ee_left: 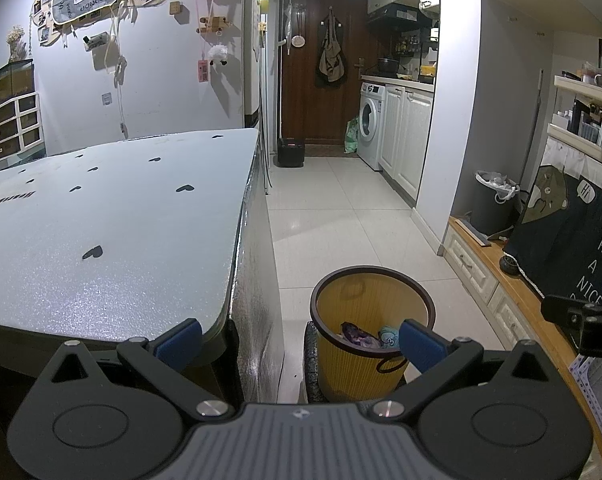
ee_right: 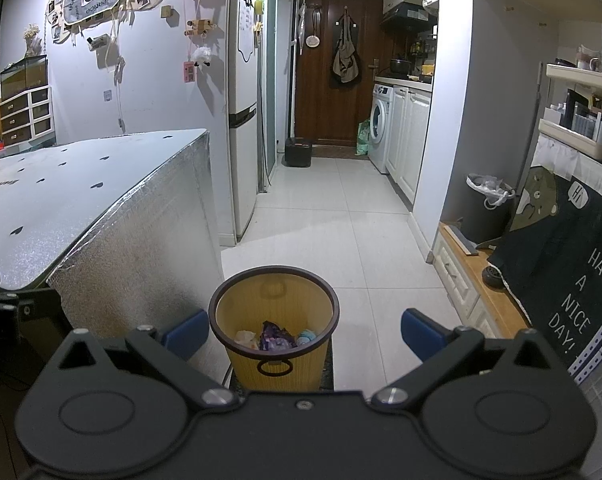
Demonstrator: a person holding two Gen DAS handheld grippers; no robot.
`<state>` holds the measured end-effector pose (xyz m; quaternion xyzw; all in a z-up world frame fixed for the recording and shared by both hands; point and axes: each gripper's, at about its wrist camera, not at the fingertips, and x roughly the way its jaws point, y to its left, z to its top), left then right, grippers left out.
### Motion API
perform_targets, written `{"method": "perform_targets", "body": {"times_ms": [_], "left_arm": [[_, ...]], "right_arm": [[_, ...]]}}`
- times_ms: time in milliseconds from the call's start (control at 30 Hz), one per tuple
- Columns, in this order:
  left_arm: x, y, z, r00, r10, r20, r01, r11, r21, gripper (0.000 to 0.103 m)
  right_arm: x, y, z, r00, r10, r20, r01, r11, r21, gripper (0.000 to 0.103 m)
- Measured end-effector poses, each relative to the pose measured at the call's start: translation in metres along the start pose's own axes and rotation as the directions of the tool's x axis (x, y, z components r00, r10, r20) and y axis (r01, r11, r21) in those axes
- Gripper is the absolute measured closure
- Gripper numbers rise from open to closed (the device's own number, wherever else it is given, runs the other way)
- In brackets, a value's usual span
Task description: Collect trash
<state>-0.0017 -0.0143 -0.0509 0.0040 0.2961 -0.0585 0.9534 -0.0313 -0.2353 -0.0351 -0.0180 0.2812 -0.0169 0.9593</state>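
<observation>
A yellow ribbed waste bin point(ee_left: 365, 368) point(ee_right: 277, 360) with a dark rim stands on the floor beside the table. Inside it lie a purple wrapper point(ee_right: 275, 336) point(ee_left: 355, 334), a light blue scrap point(ee_right: 307, 336) point(ee_left: 389, 336) and a pale crumpled piece point(ee_right: 247, 338). My left gripper point(ee_left: 297, 344) is open and empty, with the table corner at its left finger and the bin at its right. My right gripper point(ee_right: 305, 336) is open and empty, hovering just above and behind the bin. The other gripper shows at the edge of each view.
A table point(ee_left: 113, 240) point(ee_right: 41, 208) with a silver cover printed with black hearts fills the left. White tiled floor point(ee_left: 341, 220) runs to a door. A low wooden bench point(ee_left: 517, 292) with a dark cushion and a black bin point(ee_left: 493, 204) stand right. A fridge point(ee_right: 241, 120) stands behind the table.
</observation>
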Motion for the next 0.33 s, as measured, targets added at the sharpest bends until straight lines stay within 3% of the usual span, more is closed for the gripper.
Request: {"method": "perform_targets", "body": {"times_ms": [333], "left_arm": [[-0.0008, 0.0031, 0.0002, 1.000, -0.001, 0.001, 0.001, 1.000, -0.003, 0.000]], "right_arm": [[-0.0001, 0.0009, 0.0001, 1.000, 0.000, -0.001, 0.000, 1.000, -0.001, 0.000]]}}
